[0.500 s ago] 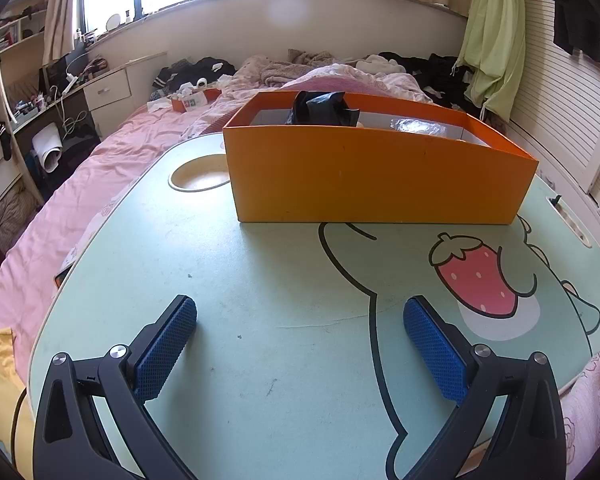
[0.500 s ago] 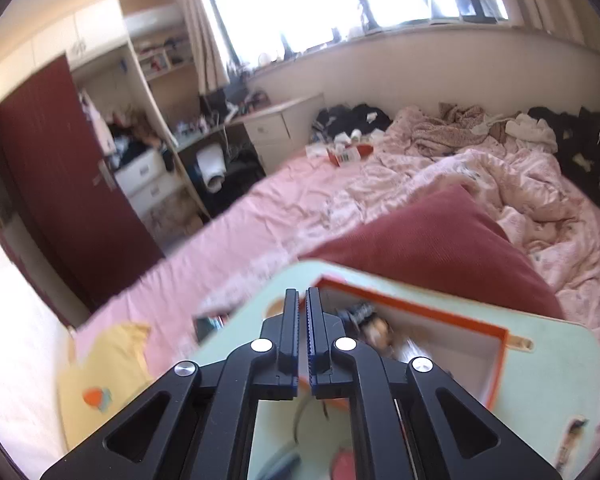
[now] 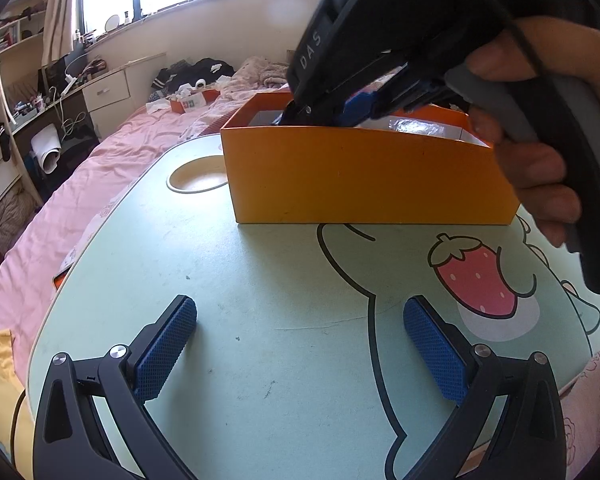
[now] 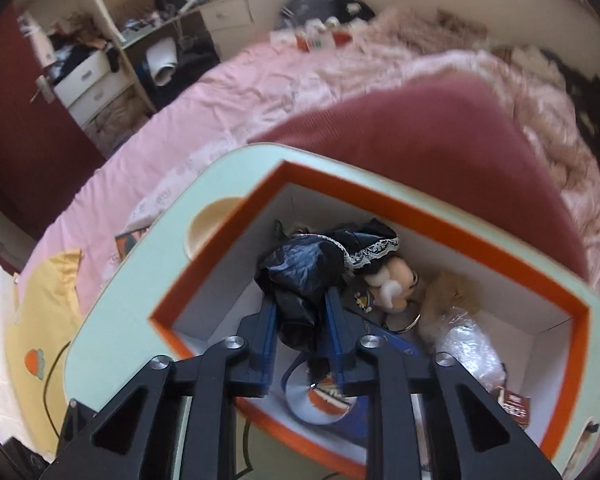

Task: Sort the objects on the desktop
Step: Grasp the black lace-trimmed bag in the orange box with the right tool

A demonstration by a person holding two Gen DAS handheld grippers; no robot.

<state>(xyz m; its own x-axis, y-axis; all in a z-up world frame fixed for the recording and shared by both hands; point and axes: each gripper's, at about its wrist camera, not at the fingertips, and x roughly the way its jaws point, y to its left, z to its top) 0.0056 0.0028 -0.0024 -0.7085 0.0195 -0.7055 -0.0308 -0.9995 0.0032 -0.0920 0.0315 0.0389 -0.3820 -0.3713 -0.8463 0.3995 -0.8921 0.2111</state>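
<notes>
**Right gripper clamped on the black bag inside the orange box**

Your right gripper (image 4: pixel 300 312) reaches down into the orange box (image 4: pixel 420 216), and its two blue fingers (image 4: pixel 269 320) press from both sides on a crumpled black plastic bag (image 4: pixel 300 272). The bag sits in the left part of the box, near the corner. Just beside it, to the right, lies a small doll with black lace (image 4: pixel 384 276), then a beige fluffy thing (image 4: pixel 452 292) and a clear plastic wrap (image 4: pixel 468 344). Under the fingers you see a blue packet with a round silver print (image 4: pixel 320 400) on the box floor.

Your left gripper (image 3: pixel 300 344) hovers low over the mint-green worktop (image 3: pixel 260 260), with its pads (image 3: pixel 166 344) wide apart and nothing between them. In this view the orange box (image 3: pixel 360 176) stands at the far side of the worktop, beside the round cup recess (image 3: pixel 198 178), and your right hand (image 3: pixel 540 160) holds the other tool above the box. A strawberry drawing (image 3: pixel 472 280) is printed on the worktop, near the box. Around the worktop lies the pink bed (image 3: pixel 80 200).
</notes>
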